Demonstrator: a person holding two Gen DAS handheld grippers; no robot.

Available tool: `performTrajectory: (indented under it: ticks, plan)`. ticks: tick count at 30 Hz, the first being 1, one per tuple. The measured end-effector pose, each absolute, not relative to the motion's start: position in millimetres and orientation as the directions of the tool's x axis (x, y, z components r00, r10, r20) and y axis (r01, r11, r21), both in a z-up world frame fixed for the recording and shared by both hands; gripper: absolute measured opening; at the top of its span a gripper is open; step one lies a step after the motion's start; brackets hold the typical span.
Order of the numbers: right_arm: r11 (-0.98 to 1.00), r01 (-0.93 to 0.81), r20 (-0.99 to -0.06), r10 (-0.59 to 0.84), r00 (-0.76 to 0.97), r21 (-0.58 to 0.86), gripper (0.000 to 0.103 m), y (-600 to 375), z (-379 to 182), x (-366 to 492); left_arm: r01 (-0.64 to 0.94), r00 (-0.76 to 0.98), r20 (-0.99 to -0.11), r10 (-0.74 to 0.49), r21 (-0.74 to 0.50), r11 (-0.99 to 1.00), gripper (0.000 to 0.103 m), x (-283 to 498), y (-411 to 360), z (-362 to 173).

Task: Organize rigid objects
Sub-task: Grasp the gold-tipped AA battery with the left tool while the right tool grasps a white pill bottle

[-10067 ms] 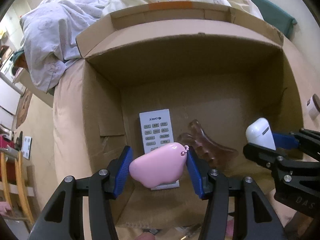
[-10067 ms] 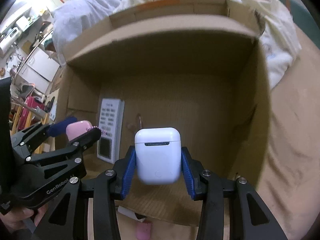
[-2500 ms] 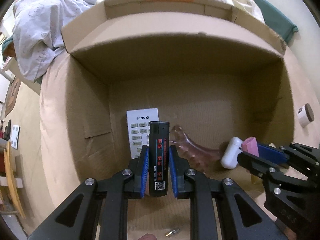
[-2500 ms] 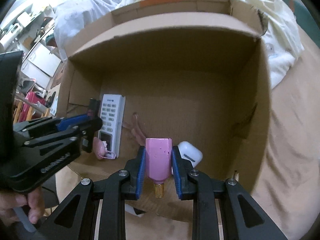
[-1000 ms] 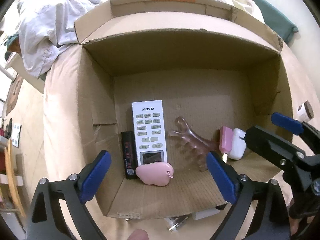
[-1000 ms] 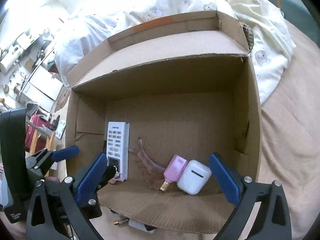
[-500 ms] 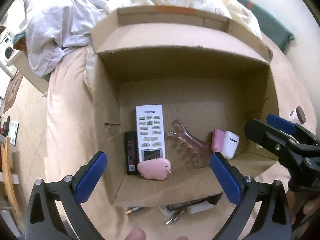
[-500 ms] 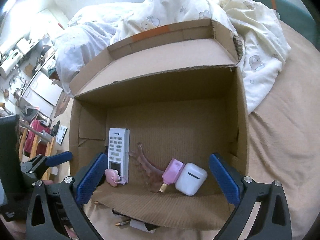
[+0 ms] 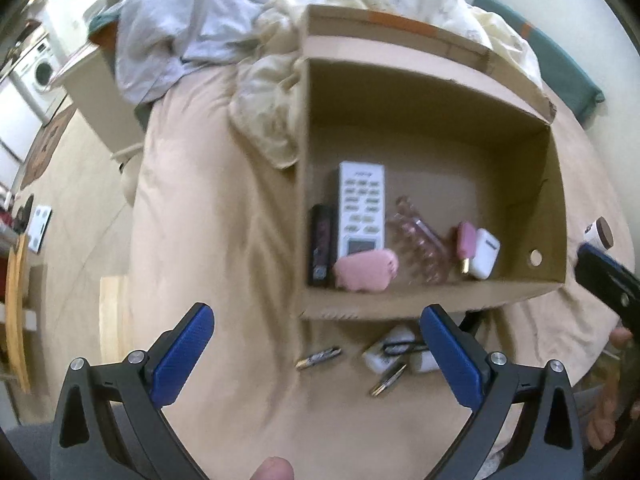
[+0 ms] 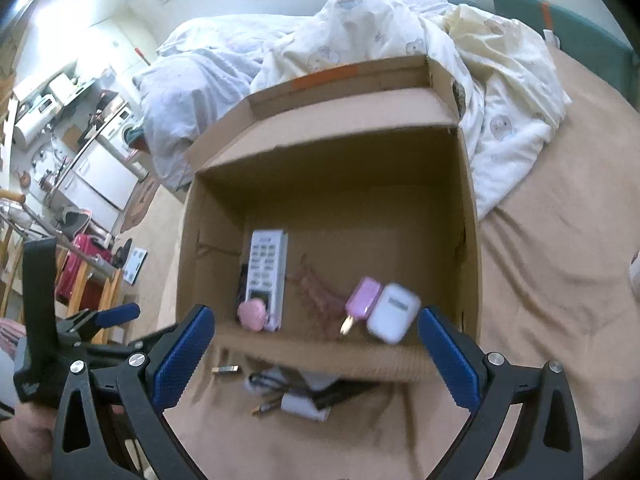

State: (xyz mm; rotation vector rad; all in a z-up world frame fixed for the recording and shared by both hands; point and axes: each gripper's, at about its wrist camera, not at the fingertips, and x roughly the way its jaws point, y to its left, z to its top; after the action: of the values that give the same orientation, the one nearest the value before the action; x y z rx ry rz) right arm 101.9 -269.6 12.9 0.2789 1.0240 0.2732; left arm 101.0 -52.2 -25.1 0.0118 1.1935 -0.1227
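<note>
An open cardboard box (image 9: 432, 136) (image 10: 332, 160) lies on the tan bedsheet. Inside it lie a white remote (image 9: 361, 208) (image 10: 267, 268), a black lighter (image 9: 321, 244), a pink soft case (image 9: 366, 270) (image 10: 253, 314), a clear brown hair claw (image 9: 420, 244) (image 10: 320, 288), a pink bottle (image 9: 466, 240) (image 10: 362, 296) and a white earbud case (image 9: 485, 253) (image 10: 394, 313). My left gripper (image 9: 316, 356) is open and empty, back from the box's near wall. My right gripper (image 10: 316, 356) is open and empty too.
Small loose items lie on the sheet in front of the box: a white charger with a cable (image 9: 390, 348) (image 10: 298, 394) and small metal pieces (image 9: 318, 358) (image 10: 225, 369). Rumpled bedding (image 10: 360, 32) lies behind the box. A small jar (image 9: 598, 234) stands right of it.
Both grippers have pulled back and up from the box, still open and empty. The left view has swung left, so the box sits further right. The items in front of the box show more.
</note>
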Motion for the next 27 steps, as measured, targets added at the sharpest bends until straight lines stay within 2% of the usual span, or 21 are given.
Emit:
performTrajectory:
  ticks: [9,17,18,22,27]
  plan:
    - [0.938,-0.064,-0.833,0.333,0.442,0.341,0.103,-266.5,-3.5,70.9,0.019,0.334,-0.941,-0.054,-0.05,0.999,0.103,87.1,-26.4,-41.9]
    - [0.946,-0.034,-0.885,0.313,0.344,0.322,0.103,-258.4,-30.0,71.3,-0.064,0.177,-0.982,-0.061,-0.073,0.995,0.102,93.9,-23.8,-90.8]
    - [0.947,-0.034,-0.888,0.312,0.337,0.32,0.103,-257.0,-32.1,71.6,-0.068,0.157,-0.986,-0.061,-0.072,0.995,0.1,94.2,-26.4,-97.6]
    - [0.944,-0.025,-0.891,0.321,0.322,0.33,0.103,-255.3,-37.6,74.7,-0.063,0.101,-0.994,-0.048,-0.054,0.997,0.077,97.9,-40.5,-121.2]
    - [0.94,-0.006,-0.89,0.324,0.321,0.34,0.103,-260.5,-38.7,77.0,-0.084,0.071,-0.996,-0.046,-0.052,0.995,0.076,104.7,-52.9,-137.8]
